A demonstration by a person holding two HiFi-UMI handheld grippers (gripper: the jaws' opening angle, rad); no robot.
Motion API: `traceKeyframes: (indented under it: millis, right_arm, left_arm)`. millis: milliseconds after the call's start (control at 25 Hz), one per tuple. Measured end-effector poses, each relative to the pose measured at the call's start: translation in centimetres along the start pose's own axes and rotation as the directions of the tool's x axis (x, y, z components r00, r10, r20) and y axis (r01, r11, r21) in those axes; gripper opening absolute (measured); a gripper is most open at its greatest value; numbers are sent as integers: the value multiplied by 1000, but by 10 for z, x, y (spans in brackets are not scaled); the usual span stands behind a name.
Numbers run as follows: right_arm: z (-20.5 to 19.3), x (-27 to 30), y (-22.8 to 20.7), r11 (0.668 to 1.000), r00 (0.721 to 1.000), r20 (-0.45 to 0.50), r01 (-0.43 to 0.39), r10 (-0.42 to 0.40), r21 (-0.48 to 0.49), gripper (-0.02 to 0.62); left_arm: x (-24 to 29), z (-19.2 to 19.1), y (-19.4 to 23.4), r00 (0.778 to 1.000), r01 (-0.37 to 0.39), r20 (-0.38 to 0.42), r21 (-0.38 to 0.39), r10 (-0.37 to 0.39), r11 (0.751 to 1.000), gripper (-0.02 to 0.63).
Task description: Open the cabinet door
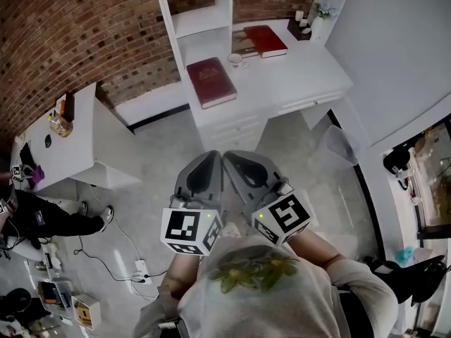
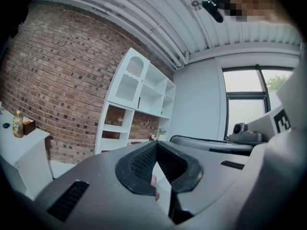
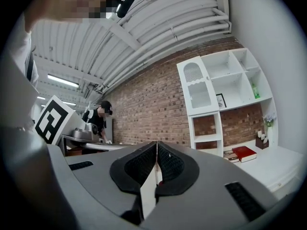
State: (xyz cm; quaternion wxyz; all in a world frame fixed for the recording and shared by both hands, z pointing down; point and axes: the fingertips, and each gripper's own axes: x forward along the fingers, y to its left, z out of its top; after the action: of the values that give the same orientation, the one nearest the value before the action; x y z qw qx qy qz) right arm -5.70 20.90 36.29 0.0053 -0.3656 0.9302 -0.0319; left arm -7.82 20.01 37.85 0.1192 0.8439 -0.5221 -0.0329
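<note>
The person is holding both grippers close to the chest, side by side and pointing level toward the far white desk [image 1: 296, 83]. The left gripper [image 1: 213, 155] is showing its ribbed black pads meeting at the tips, with nothing between them. The right gripper [image 1: 230, 155] is likewise pressing its jaws together on nothing. Their shells are smooth grey plastic, tapering to rounded points, and each is carrying a cube [image 1: 189, 231] printed with square black-and-white markers. The cabinet door [image 3: 196, 84] is sitting shut in the upper left bay of the white shelf unit [image 1: 201, 20] that is rising from the far side of the desk, well apart from both grippers. The door is a flat white panel with an arched top and a small slatted vent under the arch. The other bays are standing open as plain boxes. A thick red book [image 1: 210, 81] is lying flat on the desk's left part, and a second red book [image 1: 266, 39] is resting farther right, with a small white cup [image 1: 236, 60] between them. Rough red brick [image 1: 70, 41] is forming the wall behind the unit, and the floor [image 1: 162, 153] is looking like mottled grey concrete. At the left, a lower white desk [image 1: 63, 153] is carrying a small bottle [image 1: 60, 124].
</note>
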Motion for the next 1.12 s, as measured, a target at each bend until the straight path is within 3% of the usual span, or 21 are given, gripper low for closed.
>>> traceKeyframes:
  millis: [560, 1120]
  right_arm:
    - [-8, 44, -65, 995, 998, -29, -56, 58, 81, 26]
    - [7, 81, -161, 994, 997, -5, -78, 79, 81, 26]
  left_arm:
    - [71, 0, 25, 999, -41, -35, -2, 41, 999, 9]
    - [173, 16, 30, 997, -62, -34, 38, 64, 997, 9]
